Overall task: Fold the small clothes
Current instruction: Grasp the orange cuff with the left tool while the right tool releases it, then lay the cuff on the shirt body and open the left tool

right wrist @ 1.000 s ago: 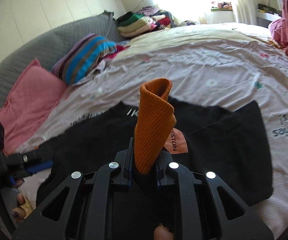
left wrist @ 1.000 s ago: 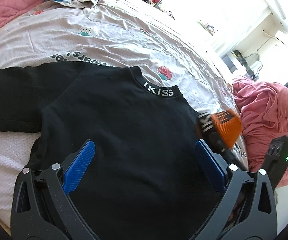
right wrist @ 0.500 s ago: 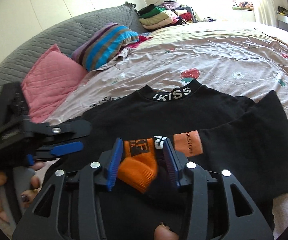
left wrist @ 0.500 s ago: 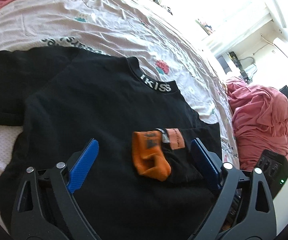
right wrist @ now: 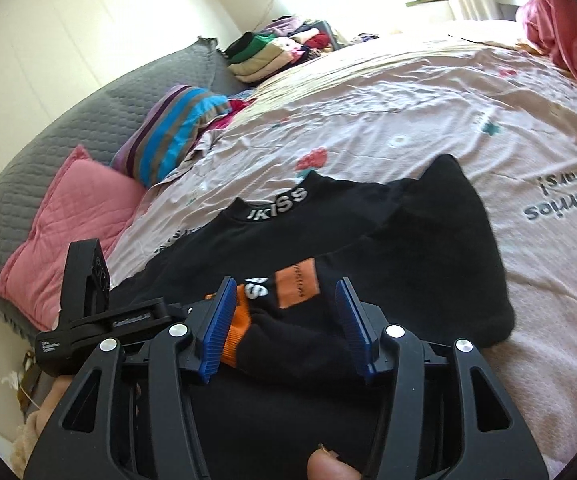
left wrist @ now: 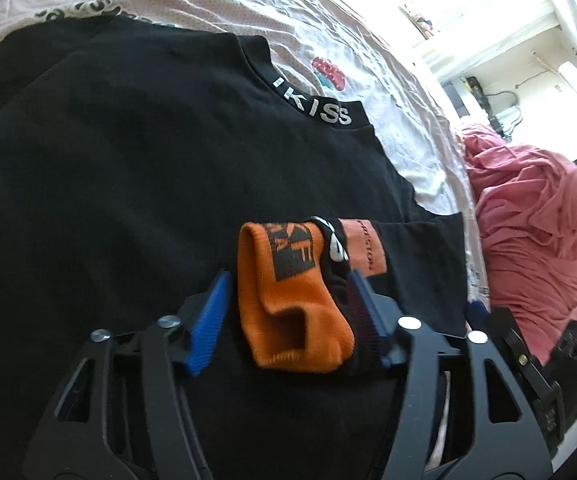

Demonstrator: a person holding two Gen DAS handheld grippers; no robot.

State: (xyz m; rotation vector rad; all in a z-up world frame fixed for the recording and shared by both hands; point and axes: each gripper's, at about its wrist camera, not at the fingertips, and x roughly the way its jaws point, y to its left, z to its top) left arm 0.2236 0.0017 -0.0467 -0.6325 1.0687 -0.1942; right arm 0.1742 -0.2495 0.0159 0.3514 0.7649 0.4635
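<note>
Left wrist view shows things my right wrist view does not: the whole orange end of the sock (left wrist: 292, 300), a heap of pink cloth (left wrist: 536, 232) past the edge of the bed, and only a dark corner of my right gripper (left wrist: 528, 344). Right wrist view shows other things: a grey quilted headboard (right wrist: 68, 136), a pink pillow (right wrist: 64, 224), a stripy pillow (right wrist: 172, 132) and a pile of folded clothes (right wrist: 272, 52) far back. It also shows my left gripper (right wrist: 104, 320) from the side, low on the left.

The sock is folded and lies on top of a black shirt (left wrist: 128, 160), near the shirt's lower edge. The shirt is spread flat on a pale bed sheet (right wrist: 408, 128) with strawberry pictures. White letters run round the shirt's neck.

My left gripper (left wrist: 288, 320) has just been closing, with the sock between its blue pads. The right pad looks to touch the sock's black side; the left pad is a little apart from it. My right gripper (right wrist: 284, 320) has just been opening. Its blue pads stand apart on each side of the sock (right wrist: 288, 312) and do not squeeze it.

The sock is knitted, soft and ribbed, orange with black parts and an orange label. The pads are ridged. The sheet is wrinkled.
</note>
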